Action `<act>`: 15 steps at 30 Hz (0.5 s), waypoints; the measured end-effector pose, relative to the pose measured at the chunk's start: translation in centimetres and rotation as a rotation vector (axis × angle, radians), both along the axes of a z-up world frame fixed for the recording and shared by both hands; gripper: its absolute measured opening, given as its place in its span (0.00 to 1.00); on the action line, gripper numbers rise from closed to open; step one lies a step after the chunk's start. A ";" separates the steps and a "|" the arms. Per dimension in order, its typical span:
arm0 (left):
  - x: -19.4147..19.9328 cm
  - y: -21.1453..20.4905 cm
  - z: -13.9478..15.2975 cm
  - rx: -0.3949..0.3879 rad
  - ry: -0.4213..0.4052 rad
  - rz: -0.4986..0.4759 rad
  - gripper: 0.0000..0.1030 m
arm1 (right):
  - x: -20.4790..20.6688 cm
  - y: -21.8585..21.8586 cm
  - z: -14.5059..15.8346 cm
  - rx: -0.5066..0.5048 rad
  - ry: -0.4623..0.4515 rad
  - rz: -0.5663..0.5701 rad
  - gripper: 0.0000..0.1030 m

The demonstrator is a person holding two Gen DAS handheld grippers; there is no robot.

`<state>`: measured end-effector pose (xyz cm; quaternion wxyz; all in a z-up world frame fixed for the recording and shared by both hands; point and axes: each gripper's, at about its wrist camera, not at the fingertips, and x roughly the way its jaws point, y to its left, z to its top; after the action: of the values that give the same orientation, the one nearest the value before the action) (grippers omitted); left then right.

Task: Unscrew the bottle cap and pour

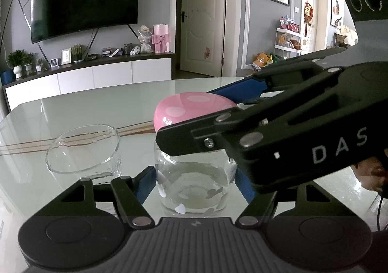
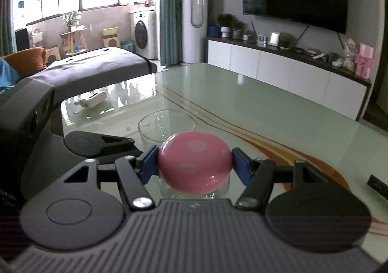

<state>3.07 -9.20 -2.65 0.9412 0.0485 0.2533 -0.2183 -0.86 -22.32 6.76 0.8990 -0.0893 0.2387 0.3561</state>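
A clear glass bottle [image 1: 194,188] with white heart marks stands on the pale green glass table [image 1: 97,103], with a pink dotted dome cap [image 1: 191,110] on top. My left gripper [image 1: 194,183] is shut on the bottle's body, its blue pads on both sides. My right gripper [image 2: 195,164] is shut on the pink cap [image 2: 194,161], and it shows from the right in the left wrist view [image 1: 228,103]. An empty clear glass bowl [image 1: 82,149] stands just left of the bottle, and beyond the cap in the right wrist view [image 2: 167,125].
A white object [image 2: 91,99] lies at the table's far end. A TV cabinet [image 1: 92,71] and a TV stand beyond the table. A dark object [image 2: 378,185] lies at the right edge of the table.
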 end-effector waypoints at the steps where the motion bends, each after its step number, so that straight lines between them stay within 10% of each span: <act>1: 0.0 0.0 0.0 0.000 0.000 0.000 0.71 | -0.1 -0.1 0.1 0.001 0.000 0.011 0.63; 15: -0.2 -0.3 0.0 -0.002 0.001 -0.005 0.71 | 0.8 -1.3 0.5 -0.011 0.007 0.168 0.63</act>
<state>2.88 -9.50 -2.69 0.9405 0.0480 0.2535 -0.2210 -0.05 -23.60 7.28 0.8645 -0.1127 0.2355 0.4294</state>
